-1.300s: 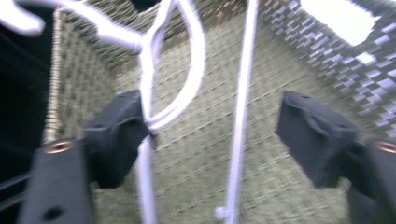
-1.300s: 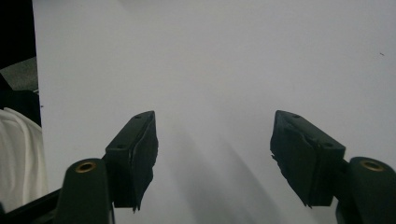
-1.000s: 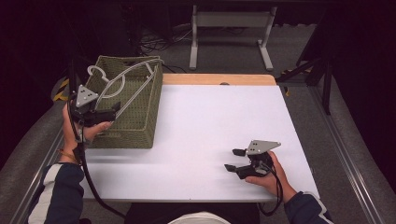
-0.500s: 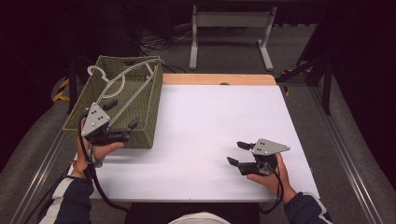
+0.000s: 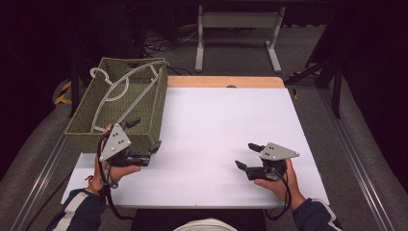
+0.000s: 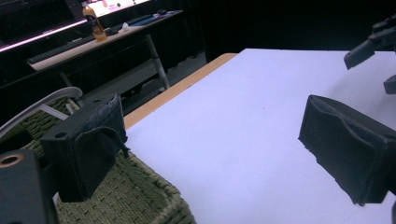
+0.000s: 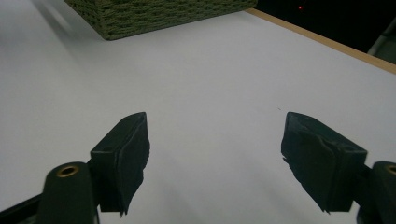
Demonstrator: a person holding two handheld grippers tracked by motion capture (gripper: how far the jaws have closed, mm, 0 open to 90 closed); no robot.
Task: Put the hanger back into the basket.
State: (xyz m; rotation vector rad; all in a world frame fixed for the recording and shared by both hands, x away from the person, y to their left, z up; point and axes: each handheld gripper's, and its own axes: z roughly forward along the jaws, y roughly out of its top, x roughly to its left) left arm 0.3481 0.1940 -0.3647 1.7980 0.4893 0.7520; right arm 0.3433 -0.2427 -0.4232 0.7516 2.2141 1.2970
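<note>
Nearest, at bottom of high view: two forearms in dark sleeves w/ pale stripes, one gripper per hand.

Left gripper (image 5: 146, 136): jaws wide apart, have just been opening, nothing btwn them. Held at near right corner of basket (image 5: 151, 103); one jaw over the rim, the other out over the white table (image 5: 216, 130). Left gripper view: black padded fingers (image 6: 93, 144) spread, only bare tabletop and basket corner btwn them. Grey three-cornered plate on top, black cable trailing back past the wrist.

Right gripper (image 5: 248, 156): jaws also wide, have just been opening, empty. Low over the table's near right part, pointing left, well apart from basket. Right gripper view: pads (image 7: 123, 158) frayed at edges, plain white surface btwn, basket wall at far top.

Basket: olive-green woven weave, rectangular, deep straight walls, thick braided rim. Sits at table's left edge, long side running near to far, partly overhanging the left side. Weave tight and even, no visible damage.

Inside basket: white hanger (image 5: 118, 91), thin plastic, lying slantwise, hook end at far left corner, one arm resting up on far right rim. Touched by neither gripper.

Farther: wooden table edge (image 5: 223, 82) beyond white top. Behind that, dark floor, grey metal stand legs (image 5: 238, 36), loose cables. Left gripper view, far bkgd: desk w/ orange bottle (image 6: 95, 23).
</note>
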